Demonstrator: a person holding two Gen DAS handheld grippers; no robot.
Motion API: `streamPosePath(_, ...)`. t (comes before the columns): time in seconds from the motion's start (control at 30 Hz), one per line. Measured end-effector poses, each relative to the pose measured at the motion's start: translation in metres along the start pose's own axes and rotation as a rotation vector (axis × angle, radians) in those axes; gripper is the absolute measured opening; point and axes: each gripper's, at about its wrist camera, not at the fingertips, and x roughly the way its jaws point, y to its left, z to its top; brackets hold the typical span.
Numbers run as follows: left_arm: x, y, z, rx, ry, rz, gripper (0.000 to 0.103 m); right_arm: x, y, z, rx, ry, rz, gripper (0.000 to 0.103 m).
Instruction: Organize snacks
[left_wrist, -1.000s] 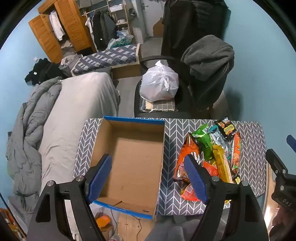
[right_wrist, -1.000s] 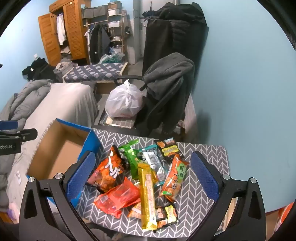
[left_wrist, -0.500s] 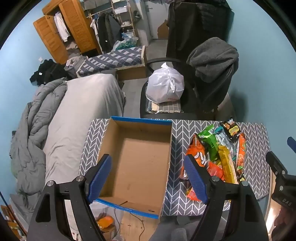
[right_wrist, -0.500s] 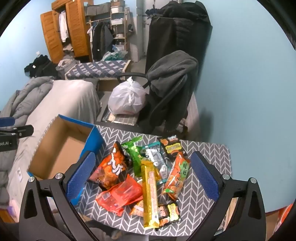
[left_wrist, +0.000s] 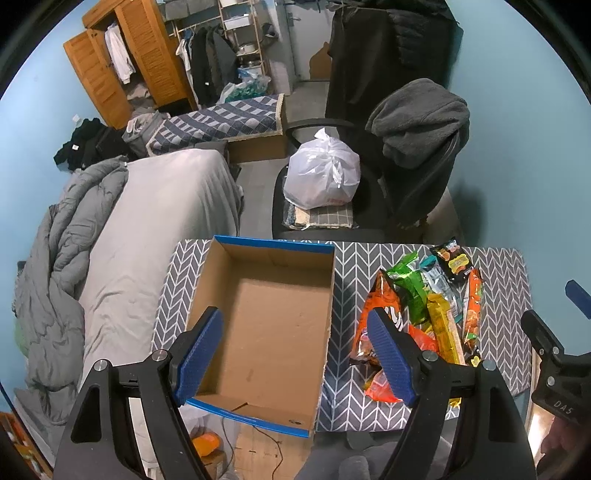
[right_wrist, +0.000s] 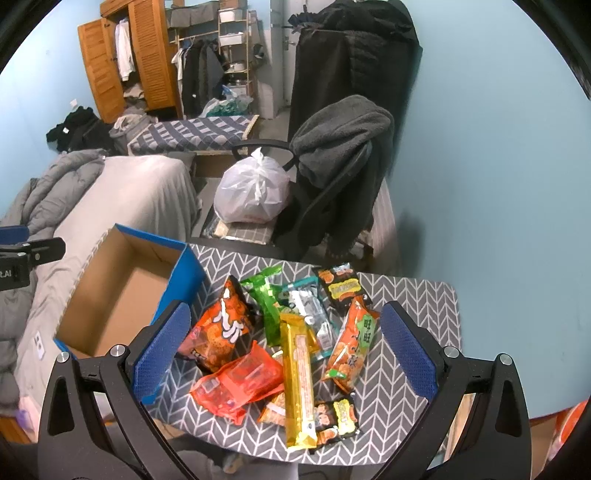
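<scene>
Cardboard box (left_wrist: 266, 325), empty and blue-rimmed, now sits squarely under the left gripper (left_wrist: 295, 354), which has drifted slightly over the last second and hangs with its jaws wide apart, holding nothing. Right of the box, below the right gripper (right_wrist: 284, 354), likewise spread and empty, lies the untouched snack pile (right_wrist: 291, 339), so sorting has apparently not yet begun.

Snack pile (left_wrist: 424, 317): near-left part hidden behind right finger (left_wrist: 388, 354) of left hand-held gripper (left_wrist: 295, 354). Small orange packet (right_wrist: 275, 408) mostly buried under long yellow bar (right_wrist: 297, 373). Print on wrappers too small to read. Right hand-held gripper (right_wrist: 282, 350): handles cut by bottom edge. Desk (right_wrist: 413, 295) near edge hidden behind gripper frame. Cardboard box (right_wrist: 110, 295) near-left corner covered too.
</scene>
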Motion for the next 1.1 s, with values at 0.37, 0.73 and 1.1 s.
streamPosePath(0.37,-0.001,0.002,0.004,-0.005,0.006,-0.006,0.081,-0.001,-0.002,0.001,-0.002,0.005,0.007,0.101)
streamPosePath(0.73,-0.002,0.003,0.005,-0.007,0.005,-0.006,0.081,0.003,-0.003,0.009,-0.001,0.010,0.021,0.101)
streamPosePath(1.1,0.001,0.000,0.010,-0.001,0.006,0.001,0.081,0.004,-0.002,0.010,-0.003,0.010,0.024,0.101)
